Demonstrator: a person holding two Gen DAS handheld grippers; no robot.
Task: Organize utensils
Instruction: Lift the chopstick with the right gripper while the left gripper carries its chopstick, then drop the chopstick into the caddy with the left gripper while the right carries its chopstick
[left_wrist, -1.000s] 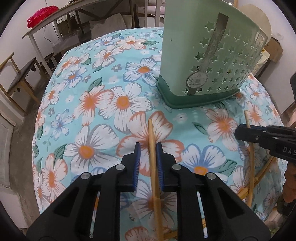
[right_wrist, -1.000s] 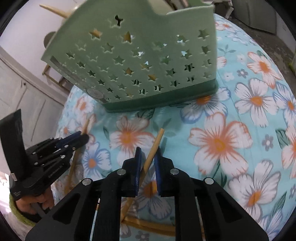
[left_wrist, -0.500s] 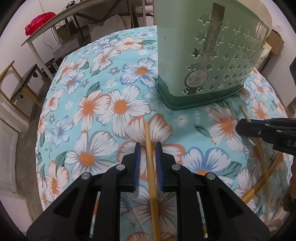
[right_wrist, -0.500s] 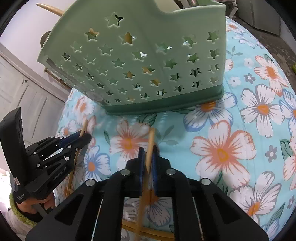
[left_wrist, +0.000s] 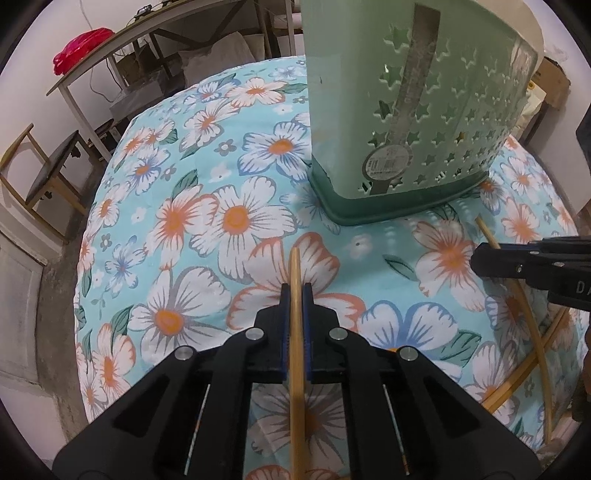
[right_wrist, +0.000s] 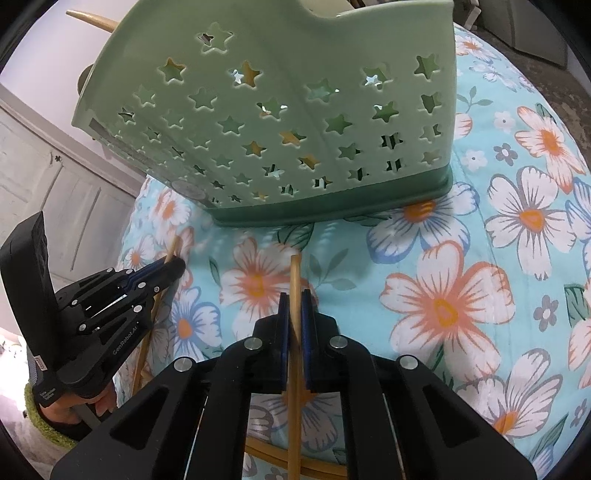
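Note:
A green utensil basket (left_wrist: 406, 110) with star holes stands on the flowered tablecloth; it also shows in the right wrist view (right_wrist: 288, 122). My left gripper (left_wrist: 295, 295) is shut on a bamboo chopstick (left_wrist: 295, 269), its tip pointing toward the basket. My right gripper (right_wrist: 294, 302) is shut on another bamboo chopstick (right_wrist: 294, 273). The right gripper shows at the right edge of the left wrist view (left_wrist: 480, 258), and the left gripper shows at the left of the right wrist view (right_wrist: 173, 267). Wooden utensils show through the basket's holes.
More bamboo chopsticks (left_wrist: 524, 369) lie crossed on the cloth near the table's front edge, also in the right wrist view (right_wrist: 295, 461). A chair (left_wrist: 48, 173) and a bench with a red bag (left_wrist: 81, 48) stand beyond the table (left_wrist: 207, 177).
Both grippers have closed on their chopsticks and lifted them. The right chopstick has swung from tilted to straight between the fingers. The basket looks nearer in both views.

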